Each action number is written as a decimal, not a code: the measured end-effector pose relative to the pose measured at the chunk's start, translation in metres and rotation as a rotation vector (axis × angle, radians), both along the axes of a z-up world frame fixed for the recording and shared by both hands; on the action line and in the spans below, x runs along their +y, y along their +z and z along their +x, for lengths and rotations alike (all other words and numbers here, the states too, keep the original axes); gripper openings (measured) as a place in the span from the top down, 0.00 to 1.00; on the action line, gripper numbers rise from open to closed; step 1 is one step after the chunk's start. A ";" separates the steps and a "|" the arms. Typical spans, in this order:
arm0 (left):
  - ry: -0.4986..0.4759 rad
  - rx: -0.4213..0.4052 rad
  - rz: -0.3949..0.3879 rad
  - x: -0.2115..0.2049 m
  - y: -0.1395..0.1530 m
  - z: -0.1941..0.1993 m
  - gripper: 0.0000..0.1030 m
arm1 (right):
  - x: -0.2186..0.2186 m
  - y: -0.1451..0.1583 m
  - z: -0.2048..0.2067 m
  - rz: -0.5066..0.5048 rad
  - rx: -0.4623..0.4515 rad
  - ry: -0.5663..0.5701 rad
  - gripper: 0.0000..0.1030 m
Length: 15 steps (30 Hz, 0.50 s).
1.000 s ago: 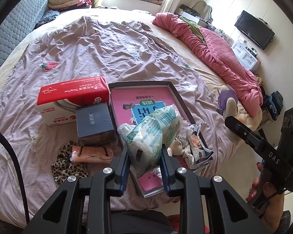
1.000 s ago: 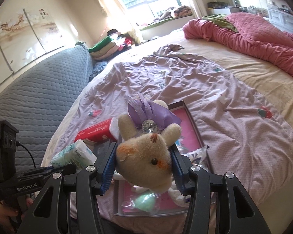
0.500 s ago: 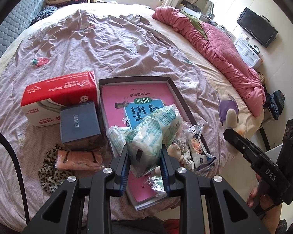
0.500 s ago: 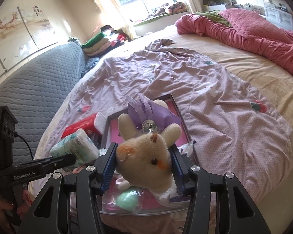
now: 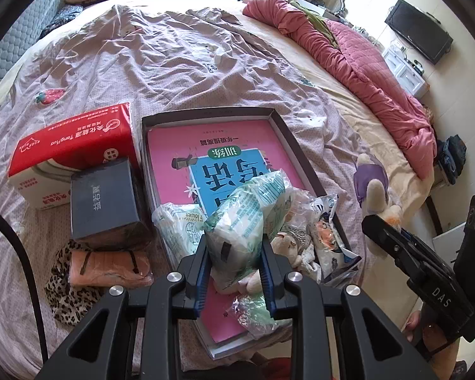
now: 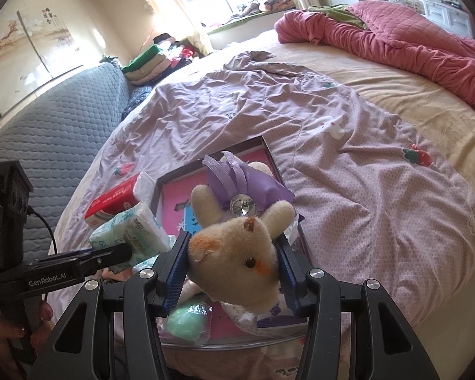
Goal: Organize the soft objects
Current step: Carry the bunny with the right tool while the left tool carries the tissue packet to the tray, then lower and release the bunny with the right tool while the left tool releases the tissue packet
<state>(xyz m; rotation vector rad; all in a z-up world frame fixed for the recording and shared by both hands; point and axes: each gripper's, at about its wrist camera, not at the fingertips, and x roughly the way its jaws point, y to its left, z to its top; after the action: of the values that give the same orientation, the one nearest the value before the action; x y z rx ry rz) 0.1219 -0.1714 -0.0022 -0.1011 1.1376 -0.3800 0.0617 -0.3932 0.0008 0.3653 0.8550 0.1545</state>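
Left gripper (image 5: 236, 261) clamped on a tissue pack (image 5: 243, 221) — held over the near end of the dark tray (image 5: 296, 141). Right gripper (image 6: 232, 270) clamped on a plush toy (image 6: 237, 253), at 3 o'clock of the tray. Pink book (image 5: 212, 141) inside; red tissue box (image 5: 69, 144) at 10 o'clock on the bed (image 5: 142, 47).

Two tissue packs (image 5: 237, 221), two boxes (image 5: 104, 202)

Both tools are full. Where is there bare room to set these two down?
Free: the wide lilac bedspread beyond the tray, up to the pink quilt, and the strip right of the tray. Crowded: the tray's near end, piled with packets and toys, and its left side, with the red tissue box and dark box.
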 end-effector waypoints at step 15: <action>-0.020 0.034 0.016 -0.012 -0.018 0.011 0.72 | 0.007 -0.019 0.008 -0.028 0.034 0.024 0.48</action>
<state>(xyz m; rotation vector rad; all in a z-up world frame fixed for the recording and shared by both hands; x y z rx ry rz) 0.1330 -0.1836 -0.0204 -0.0822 1.1759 -0.3883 0.0695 -0.3860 -0.0178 0.3323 0.8950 0.1588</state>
